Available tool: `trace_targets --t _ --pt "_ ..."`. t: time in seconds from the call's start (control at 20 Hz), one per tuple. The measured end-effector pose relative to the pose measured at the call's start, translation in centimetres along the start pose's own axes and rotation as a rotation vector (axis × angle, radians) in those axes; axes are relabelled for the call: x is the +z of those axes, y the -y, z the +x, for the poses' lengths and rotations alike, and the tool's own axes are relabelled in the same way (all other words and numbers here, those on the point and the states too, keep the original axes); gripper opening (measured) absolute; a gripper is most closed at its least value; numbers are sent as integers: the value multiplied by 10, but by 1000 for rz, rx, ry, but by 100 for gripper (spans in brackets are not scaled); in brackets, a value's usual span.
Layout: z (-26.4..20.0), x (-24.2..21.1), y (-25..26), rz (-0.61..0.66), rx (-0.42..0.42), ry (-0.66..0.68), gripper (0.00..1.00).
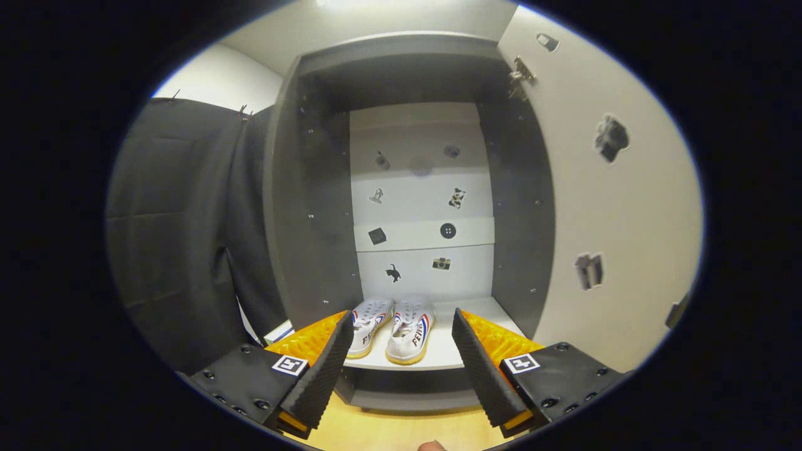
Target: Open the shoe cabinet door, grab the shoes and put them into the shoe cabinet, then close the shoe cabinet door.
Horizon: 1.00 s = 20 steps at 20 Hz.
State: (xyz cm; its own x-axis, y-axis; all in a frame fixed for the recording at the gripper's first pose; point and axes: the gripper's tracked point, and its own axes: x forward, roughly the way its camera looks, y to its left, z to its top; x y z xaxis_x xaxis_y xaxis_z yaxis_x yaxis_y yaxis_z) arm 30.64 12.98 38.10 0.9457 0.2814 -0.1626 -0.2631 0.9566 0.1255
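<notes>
The tongs (401, 357) are held wide open, gripping nothing. Beyond them, at lower centre, shoes (391, 329) are seen on the cabinet (294, 207) shelf (448, 351), door (601, 213) open at right.

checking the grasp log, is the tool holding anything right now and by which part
Nothing is held. The tool is open, and the shoes sit on the cabinet shelf just beyond its fingers.

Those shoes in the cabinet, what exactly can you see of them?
The shoes are a pair of white sneakers with red and blue side stripes, dark lettering and pale soles. They stand side by side, upright, toes toward the camera, on the cabinet's bottom shelf near its front edge. Nothing else touches them. The gripper is open in front of them, fingers apart.
</notes>
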Motion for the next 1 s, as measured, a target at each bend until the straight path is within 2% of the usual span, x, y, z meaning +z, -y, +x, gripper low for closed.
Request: trace_targets --t 0.5,1.0 --pt "-155 12 35 -23 -35 42 98" --pt "-272 -2 129 -10 -191 63 98"
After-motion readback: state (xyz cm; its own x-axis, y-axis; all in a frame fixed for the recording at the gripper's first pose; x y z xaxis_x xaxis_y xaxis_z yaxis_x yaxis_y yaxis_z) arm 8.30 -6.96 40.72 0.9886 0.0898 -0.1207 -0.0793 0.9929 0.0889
